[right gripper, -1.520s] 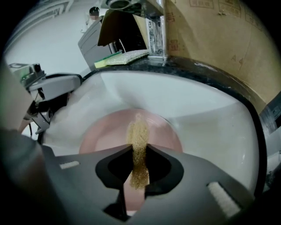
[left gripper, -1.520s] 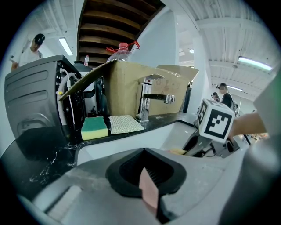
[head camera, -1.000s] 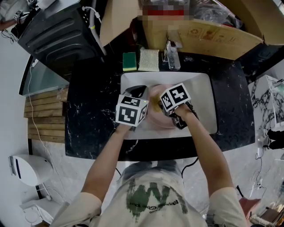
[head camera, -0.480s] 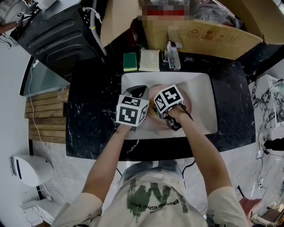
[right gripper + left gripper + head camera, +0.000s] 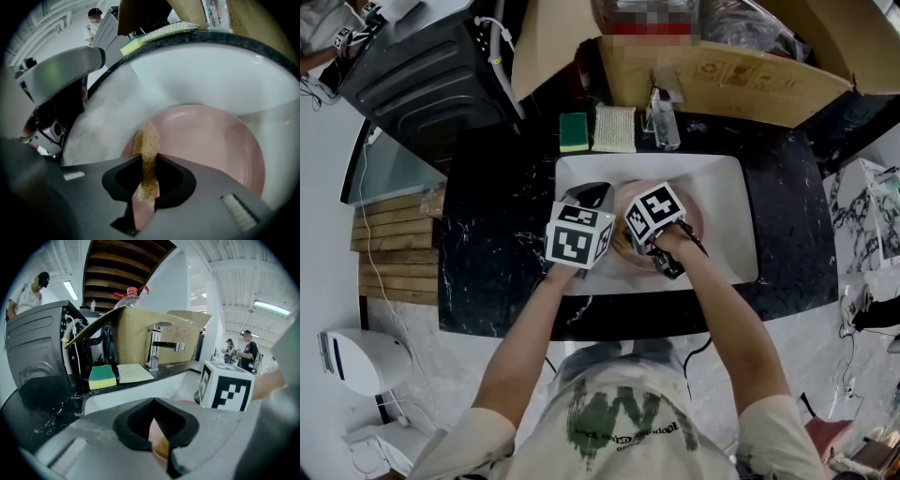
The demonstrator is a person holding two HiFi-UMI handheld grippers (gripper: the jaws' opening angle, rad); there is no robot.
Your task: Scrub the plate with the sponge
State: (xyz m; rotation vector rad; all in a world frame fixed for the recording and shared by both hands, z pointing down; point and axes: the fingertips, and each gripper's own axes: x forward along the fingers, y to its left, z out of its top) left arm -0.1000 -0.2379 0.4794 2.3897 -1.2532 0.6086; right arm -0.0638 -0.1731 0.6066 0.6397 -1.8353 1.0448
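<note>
Left tongs and right tongs were both down in the smooth white sink, where the round, glossy pink plate lay; the left clamped its rim, the right pinched a thin, coarse, golden sponge touching the plate's edge. Scrubbing seemed under way, with most of the face apparently still to cover.

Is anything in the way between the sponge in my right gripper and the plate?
Nothing visible. The sponge, pinched in the right gripper, already lies against the plate at its left rim; the left gripper clamps the plate's edge, off to the side.
</note>
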